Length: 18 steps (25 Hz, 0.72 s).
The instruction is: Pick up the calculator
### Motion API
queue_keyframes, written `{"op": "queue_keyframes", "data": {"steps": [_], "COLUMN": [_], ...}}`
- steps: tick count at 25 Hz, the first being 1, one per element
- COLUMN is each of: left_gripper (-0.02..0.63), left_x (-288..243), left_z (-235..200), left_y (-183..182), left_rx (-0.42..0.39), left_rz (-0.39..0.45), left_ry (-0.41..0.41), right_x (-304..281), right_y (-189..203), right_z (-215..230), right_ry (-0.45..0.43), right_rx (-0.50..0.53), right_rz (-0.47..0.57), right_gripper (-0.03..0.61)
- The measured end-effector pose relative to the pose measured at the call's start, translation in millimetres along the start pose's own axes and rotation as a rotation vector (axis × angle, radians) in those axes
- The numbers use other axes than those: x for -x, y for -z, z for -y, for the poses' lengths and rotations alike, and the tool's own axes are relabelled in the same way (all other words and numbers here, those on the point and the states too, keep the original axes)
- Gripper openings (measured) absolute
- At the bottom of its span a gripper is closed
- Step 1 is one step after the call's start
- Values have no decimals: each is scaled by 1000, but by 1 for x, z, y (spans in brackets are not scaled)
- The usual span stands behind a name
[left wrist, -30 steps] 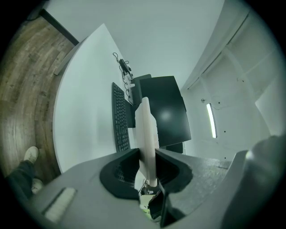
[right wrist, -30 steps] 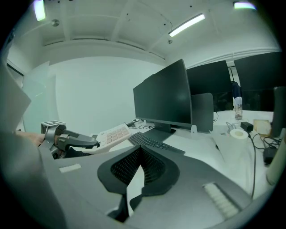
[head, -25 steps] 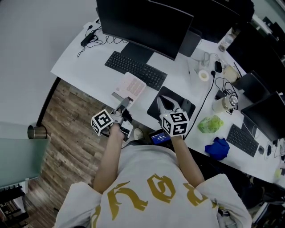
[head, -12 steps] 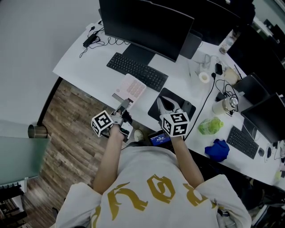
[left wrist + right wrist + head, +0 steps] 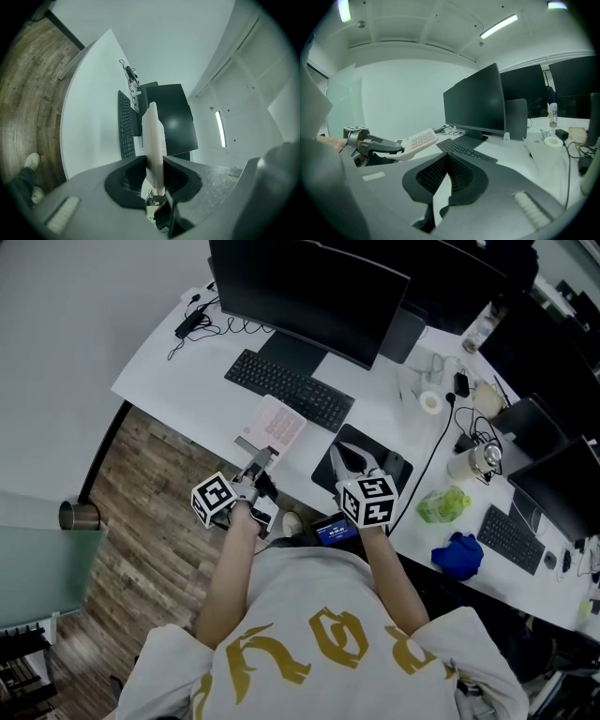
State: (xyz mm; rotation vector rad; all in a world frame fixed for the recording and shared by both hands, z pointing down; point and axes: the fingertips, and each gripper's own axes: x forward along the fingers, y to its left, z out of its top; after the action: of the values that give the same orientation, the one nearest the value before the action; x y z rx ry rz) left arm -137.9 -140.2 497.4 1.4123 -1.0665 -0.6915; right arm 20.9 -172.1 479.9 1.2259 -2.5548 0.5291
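Note:
The white calculator [image 5: 274,424] with pinkish keys hangs tilted above the desk's [image 5: 178,362] near edge, my left gripper [image 5: 255,465] shut on its near end. In the left gripper view the calculator [image 5: 153,136] shows edge-on, clamped between the left gripper's [image 5: 155,180] dark pads. My right gripper [image 5: 345,457] is over the black mouse pad [image 5: 396,465], to the right of the calculator, shut with nothing in it. From the right gripper view [image 5: 449,174] the calculator [image 5: 417,139] shows at left, held by the left gripper [image 5: 370,147].
A black keyboard [image 5: 289,388] and a monitor [image 5: 309,292] lie just beyond the calculator. To the right are a tape roll [image 5: 429,401], cables, a green bundle [image 5: 442,502] and a blue cloth [image 5: 457,554]. Wooden floor [image 5: 150,512] lies below the desk edge.

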Motion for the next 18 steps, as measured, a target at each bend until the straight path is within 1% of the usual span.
{"op": "queue_keyframes", "data": {"steps": [12,18], "left_gripper": [84,84], "left_x": [-2,-6], "left_z": [-4,-11], "left_y": [-3,-9], "left_rx": [29,32], "left_rz": [7,9], "left_ry": [3,-10], "right_x": [-4,-10], "right_y": [2,4], "right_z": [5,7], "right_ry": [4,7], "right_rx": [-11,-17], "right_rz": [-8,-12], "right_gripper": [23,23]}}
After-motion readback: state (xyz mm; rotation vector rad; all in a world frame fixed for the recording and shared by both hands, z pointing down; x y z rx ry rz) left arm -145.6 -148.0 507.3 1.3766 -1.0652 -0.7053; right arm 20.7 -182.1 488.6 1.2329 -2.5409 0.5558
